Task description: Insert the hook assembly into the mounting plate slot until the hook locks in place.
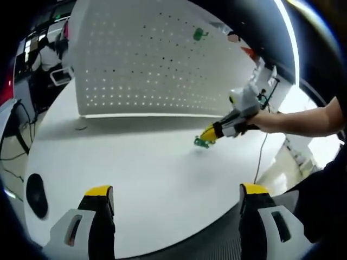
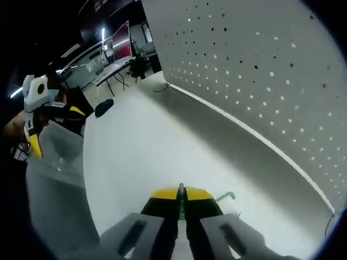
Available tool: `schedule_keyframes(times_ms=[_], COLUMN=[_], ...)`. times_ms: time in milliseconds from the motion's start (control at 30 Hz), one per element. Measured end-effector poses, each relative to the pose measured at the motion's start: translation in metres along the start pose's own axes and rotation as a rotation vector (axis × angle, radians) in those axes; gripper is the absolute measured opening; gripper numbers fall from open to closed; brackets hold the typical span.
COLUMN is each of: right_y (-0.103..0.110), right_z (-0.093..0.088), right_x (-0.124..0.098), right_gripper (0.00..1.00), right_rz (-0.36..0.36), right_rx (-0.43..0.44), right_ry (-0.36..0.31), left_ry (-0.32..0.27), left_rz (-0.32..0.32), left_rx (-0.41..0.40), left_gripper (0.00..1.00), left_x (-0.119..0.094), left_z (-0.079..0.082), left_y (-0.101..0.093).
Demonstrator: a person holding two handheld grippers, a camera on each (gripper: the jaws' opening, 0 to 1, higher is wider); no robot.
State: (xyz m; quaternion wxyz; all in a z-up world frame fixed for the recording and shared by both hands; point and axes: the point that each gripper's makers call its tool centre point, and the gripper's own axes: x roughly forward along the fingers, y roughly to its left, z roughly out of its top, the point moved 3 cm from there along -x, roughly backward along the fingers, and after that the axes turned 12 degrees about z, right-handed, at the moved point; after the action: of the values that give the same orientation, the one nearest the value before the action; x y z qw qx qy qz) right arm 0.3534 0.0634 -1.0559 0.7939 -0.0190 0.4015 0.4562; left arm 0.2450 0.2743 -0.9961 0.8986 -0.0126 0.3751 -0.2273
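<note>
White table (image 1: pixel 135 162) fronts a pegboard (image 1: pixel 152 59); right claw (image 2: pixel 182 201) clamps a green hook (image 2: pixel 181 203), left claw (image 1: pixel 176 197) apart

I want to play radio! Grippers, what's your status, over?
Left gripper open, empty, over white table. Right gripper shut on green hook, low over the table. Pegboard ahead, nothing between.

A white counter (image 1: pixel 146 168) carries a dark round disc (image 1: pixel 36 194) near its edge. Beyond it, in the right gripper view, stand desks with monitors (image 2: pixel 120 50), one screen glowing red, and black cables (image 1: pixel 16 135) hang off the counter's side.
</note>
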Motion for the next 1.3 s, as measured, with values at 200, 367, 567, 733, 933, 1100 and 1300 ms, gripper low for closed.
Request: schedule_keyframes(times_ms=[200, 367, 567, 733, 933, 1100, 1300], right_y=[0.009, 0.03, 0.06, 0.085, 0.114, 0.131, 0.146], right_z=[0.034, 0.057, 0.091, 0.108, 0.119, 0.122, 0.125], right_x=[-0.011, -0.02, -0.036, -0.046, -0.055, -0.057, -0.056], right_gripper=[0.0, 0.0, 0.0, 0.0, 0.0, 0.0, 0.0], right_rz=[-0.036, -0.007, 0.014, 0.044, 0.06, 0.067, 0.082], right_rx=[0.065, 0.077, 0.046, 0.075, 0.088, 0.109, 0.135], right_ry=[-0.197, -0.301, -0.424, -0.527, -0.622, -0.678, -0.737], left_ry=[-0.03, -0.055, -0.073, -0.087, -0.112, -0.139, -0.139], left_rz=[0.005, 0.04, 0.026, 0.01, -0.002, -0.064, -0.089], left_rx=[-0.005, 0.009, -0.067, -0.163, -0.2, -0.246, -0.241], left_gripper=[0.98, 1.0, 0.98, 0.92, 0.86, 0.76, 0.65], left_x=[-0.003, -0.005, -0.004, -0.004, -0.004, -0.004, -0.003], left_z=[0.013, 0.026, 0.042, 0.059, 0.078, 0.09, 0.093], left_y=[0.004, 0.01, 0.009, 0.008, 0.003, -0.01, -0.02])
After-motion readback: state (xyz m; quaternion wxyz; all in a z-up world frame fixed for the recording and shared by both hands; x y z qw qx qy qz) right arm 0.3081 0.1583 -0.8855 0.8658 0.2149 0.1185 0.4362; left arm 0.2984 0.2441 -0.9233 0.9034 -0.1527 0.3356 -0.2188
